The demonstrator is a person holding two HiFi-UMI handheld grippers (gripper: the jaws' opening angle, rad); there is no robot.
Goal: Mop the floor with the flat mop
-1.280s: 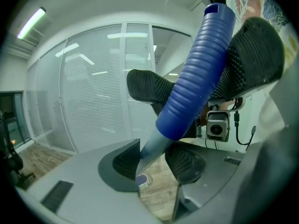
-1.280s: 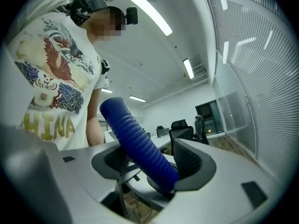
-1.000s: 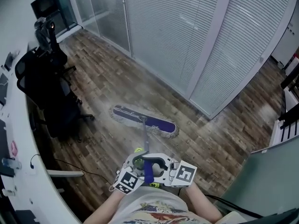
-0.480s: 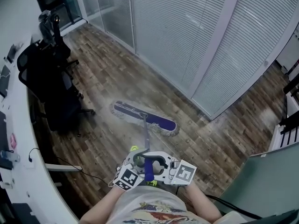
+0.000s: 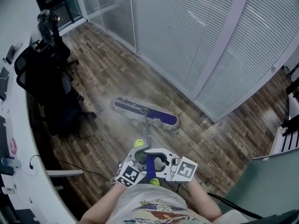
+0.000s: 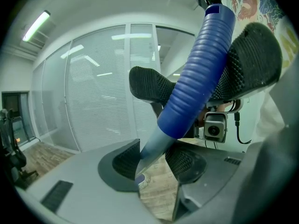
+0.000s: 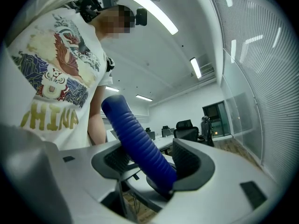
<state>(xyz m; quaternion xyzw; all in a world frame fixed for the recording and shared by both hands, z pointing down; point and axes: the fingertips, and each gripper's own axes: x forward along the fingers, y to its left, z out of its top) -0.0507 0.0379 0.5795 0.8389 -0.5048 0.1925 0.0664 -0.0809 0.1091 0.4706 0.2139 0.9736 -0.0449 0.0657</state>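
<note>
The flat mop's purple head (image 5: 145, 114) lies flat on the wood floor in front of the glass wall. Its grey pole (image 5: 146, 133) runs back to a blue ribbed handle (image 5: 150, 164) at the bottom centre. My left gripper (image 5: 138, 158) is shut on the pole just below the blue grip (image 6: 201, 73), with the pole pinched between its pads (image 6: 156, 160). My right gripper (image 5: 162, 164) clamps the blue grip (image 7: 138, 143) from the other side, jaws (image 7: 154, 160) shut on it. Both grippers sit close against the person's shirt.
Black office chairs (image 5: 46, 92) stand at the left beside a curved white desk (image 5: 18, 171). A cable (image 5: 79, 171) trails on the floor under the desk. Blinds-covered glass walls (image 5: 187, 41) close off the far side. A grey partition (image 5: 266, 185) stands at the right. Green shoe tips (image 5: 138, 143) show near the pole.
Both grippers shifted a little lower with the handle, still clamped. The mop head slid slightly over the floor, and a second green shoe tip came into view below the grippers.
</note>
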